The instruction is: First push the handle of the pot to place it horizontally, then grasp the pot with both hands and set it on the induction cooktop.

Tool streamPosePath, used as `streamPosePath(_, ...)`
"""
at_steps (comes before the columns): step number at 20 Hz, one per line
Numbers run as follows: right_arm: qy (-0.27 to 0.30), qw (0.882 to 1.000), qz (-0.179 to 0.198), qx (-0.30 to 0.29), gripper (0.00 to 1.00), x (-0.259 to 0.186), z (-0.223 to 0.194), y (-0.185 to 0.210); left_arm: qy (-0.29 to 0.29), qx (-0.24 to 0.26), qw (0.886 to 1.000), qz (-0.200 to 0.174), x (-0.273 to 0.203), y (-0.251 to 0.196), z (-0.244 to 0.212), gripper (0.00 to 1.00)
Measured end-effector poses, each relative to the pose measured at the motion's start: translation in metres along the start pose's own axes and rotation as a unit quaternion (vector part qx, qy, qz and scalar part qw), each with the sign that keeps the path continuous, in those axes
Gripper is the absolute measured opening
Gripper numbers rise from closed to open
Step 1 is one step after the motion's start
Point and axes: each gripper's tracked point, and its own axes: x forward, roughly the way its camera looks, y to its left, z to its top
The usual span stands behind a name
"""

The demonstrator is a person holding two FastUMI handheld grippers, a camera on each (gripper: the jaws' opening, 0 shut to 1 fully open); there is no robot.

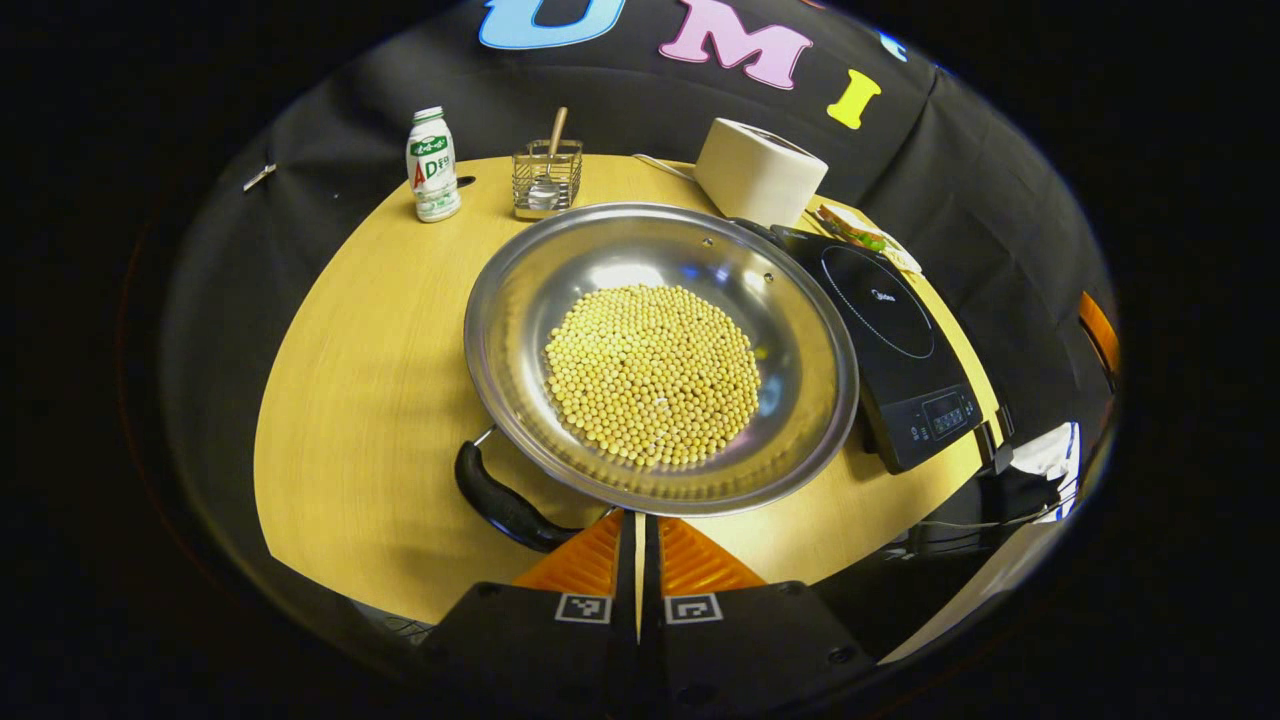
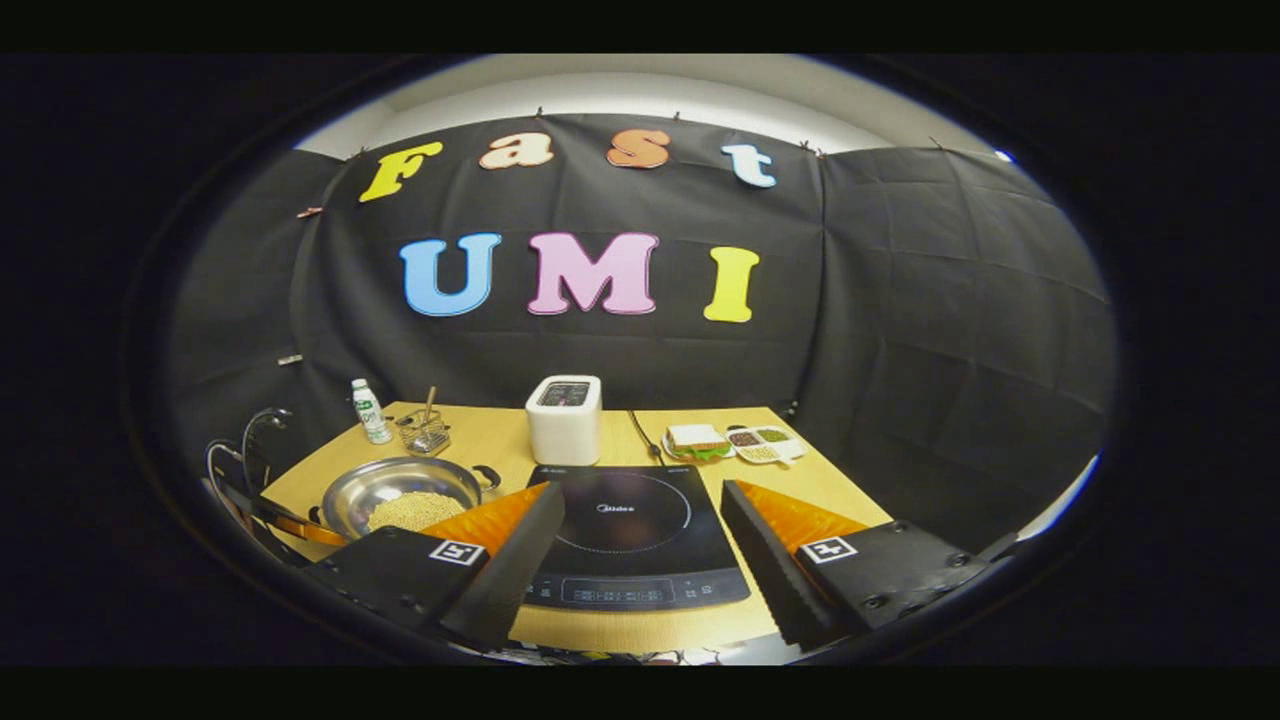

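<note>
Sitting on the yellow wooden table (image 1: 360,400), the steel pot (image 1: 800,330) holds a round heap of pale yellow beans (image 1: 652,375) — it stands just left of the black induction cooktop (image 1: 900,350), not on it. One black pot handle (image 1: 500,500) juts from the near rim, close beside the left claw (image 1: 638,545), whose fingers are pressed nearly together with nothing between them, right at the pot's near edge.

Behind the pot stand a white bottle (image 1: 432,165) with a green label, its print too small to read, and a wire basket (image 1: 546,180) holding a small jar and a wooden-handled utensil. A white toaster-like box (image 1: 758,170) sits behind the cooktop, with a sandwich (image 2: 698,441) and a divided dish (image 2: 765,443) of small foods to its right.

In the right gripper view, the right claw (image 2: 640,540) hangs wide open above the cooktop — gripping nothing.
</note>
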Motion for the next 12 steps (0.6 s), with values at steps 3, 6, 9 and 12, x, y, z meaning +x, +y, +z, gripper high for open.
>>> streamPosePath(3,0.001,1.0,0.0,-0.008,0.98,0.002,-0.003,0.0,0.002,0.0,1.0,0.006,0.0,0.011,0.003,0.05)
streamPosePath(6,0.004,1.0,0.003,-0.007,0.98,0.004,-0.004,0.002,0.005,0.0,1.0,0.014,0.001,0.023,0.006,0.05)
streamPosePath(9,0.004,1.0,0.003,-0.009,0.98,0.003,-0.004,0.003,0.009,-0.009,1.0,0.025,0.003,0.036,0.01,0.05)
streamPosePath(12,0.006,1.0,0.003,-0.022,0.98,0.006,-0.007,0.004,0.01,-0.019,0.999,0.04,0.006,0.051,0.016,0.05)
